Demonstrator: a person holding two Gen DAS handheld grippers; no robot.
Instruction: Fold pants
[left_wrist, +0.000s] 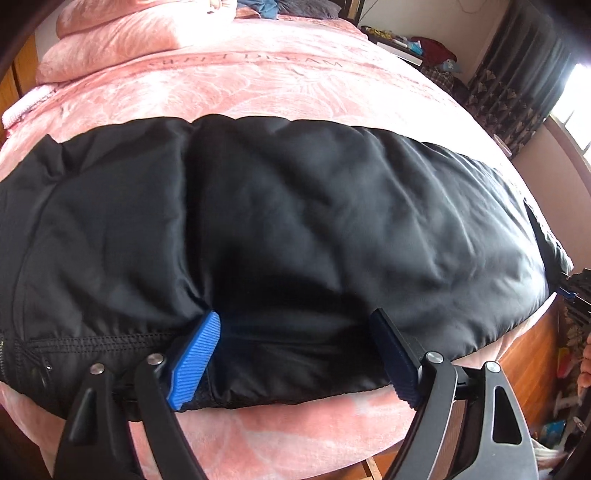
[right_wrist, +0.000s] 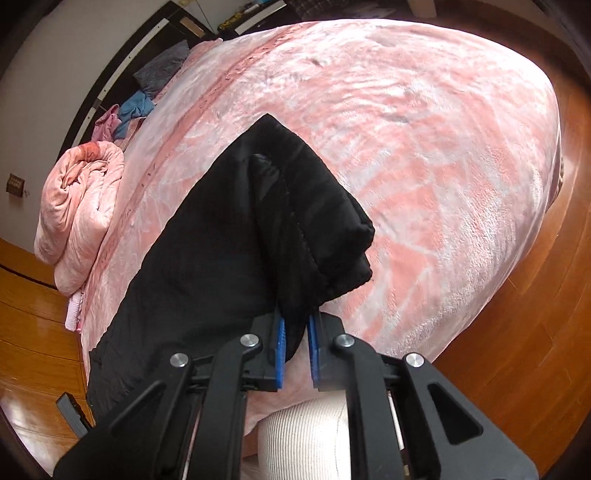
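Black padded pants (left_wrist: 280, 221) with a smooth sheen, lying across the plush pink bed cover (left_wrist: 229, 85), left tool (left_wrist: 295, 350) spread wide – blue ribbed pads off the cloth, right tool (right_wrist: 295, 347) clenched on a thick quilted pants corner – lifted.

- Black pants (left_wrist: 280, 206): padded, quilted cloth with a faint satin sheen and stitched seams.
- Pink blanket (left_wrist: 229, 88): plush, fuzzy fleece, matt.
- Floor (right_wrist: 524, 332): glossy varnished wood.
- Left gripper (left_wrist: 295, 354): matt black plastic arms, ribbed blue pads (left_wrist: 195, 354), shiny metal rivets.
- Right gripper (right_wrist: 295, 350): the same finish.
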